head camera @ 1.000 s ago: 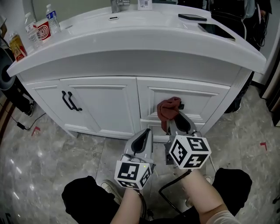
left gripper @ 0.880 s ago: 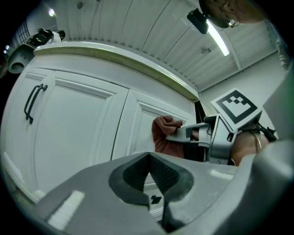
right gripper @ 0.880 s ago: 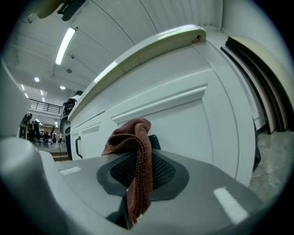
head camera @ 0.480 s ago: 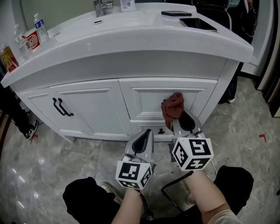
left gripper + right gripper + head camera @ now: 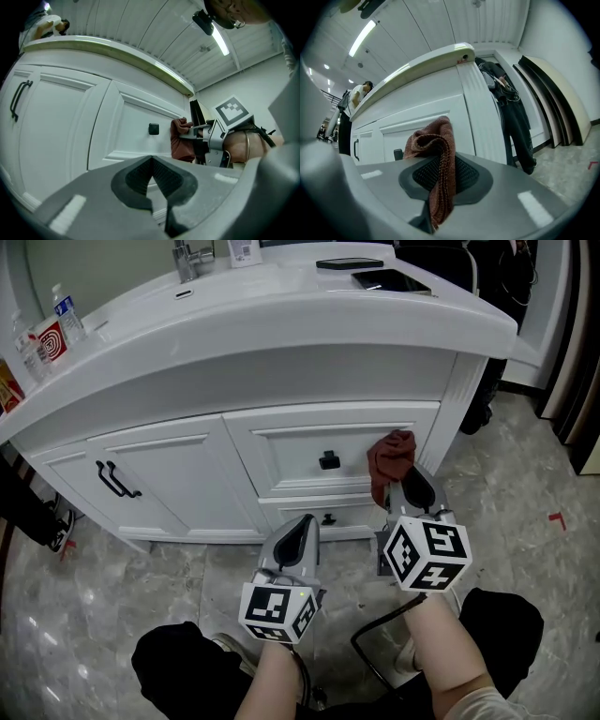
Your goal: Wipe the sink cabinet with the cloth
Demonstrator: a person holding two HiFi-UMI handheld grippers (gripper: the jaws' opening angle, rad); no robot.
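Note:
The white sink cabinet fills the middle of the head view, with two drawers on the right and a door on the left. My right gripper is shut on a reddish-brown cloth, which is bunched against the right end of the upper drawer front, just right of its black knob. In the right gripper view the cloth hangs between the closed jaws, with the cabinet behind it. My left gripper is shut and holds nothing, lower and to the left, away from the cabinet. The left gripper view shows the cloth beside the knob.
On the countertop lie a phone and a dark tablet; bottles and cartons stand at the left end near the faucet. Black door handles are at the left. Grey marble floor surrounds the cabinet.
My right gripper has carried the cloth rightward across the upper drawer front, from over the knob to right of it, and my view has shifted right. The left gripper stays shut and low.

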